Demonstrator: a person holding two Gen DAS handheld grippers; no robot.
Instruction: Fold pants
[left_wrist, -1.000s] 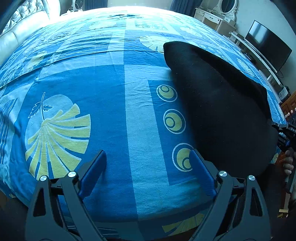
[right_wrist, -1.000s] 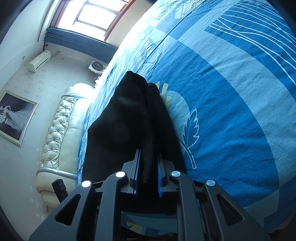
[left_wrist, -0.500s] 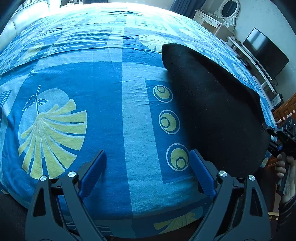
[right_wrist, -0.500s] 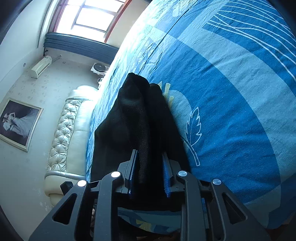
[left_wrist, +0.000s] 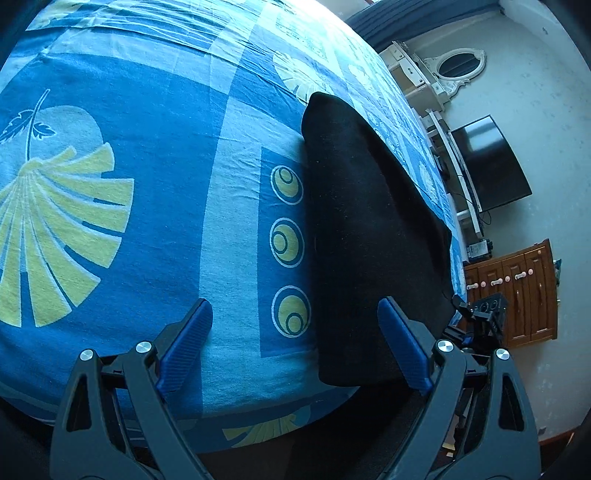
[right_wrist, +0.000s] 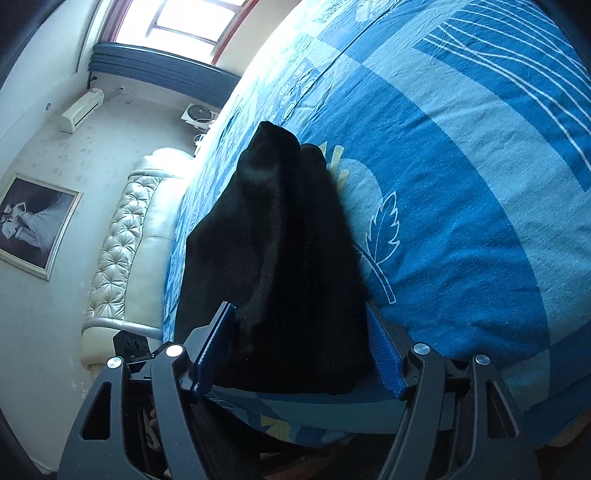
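Observation:
Black pants (left_wrist: 365, 229) lie lengthwise on the blue patterned bed, legs stacked, with the near end at the bed's front edge. My left gripper (left_wrist: 295, 317) is open and empty, its right finger at the near end of the pants. In the right wrist view the pants (right_wrist: 288, 258) fill the middle. My right gripper (right_wrist: 299, 325) is open, its two blue pads standing on either side of the near end without pinching it. The right gripper also shows in the left wrist view (left_wrist: 480, 317) at the pants' right corner.
The bed sheet (left_wrist: 147, 184) spreads wide to the left of the pants. A TV (left_wrist: 491, 166) and a wooden cabinet (left_wrist: 513, 295) stand to the right of the bed. A padded headboard (right_wrist: 125, 251) runs along the far side.
My right gripper has opened and let go of the pants' near end. My left gripper has shifted right toward the pants and tilted.

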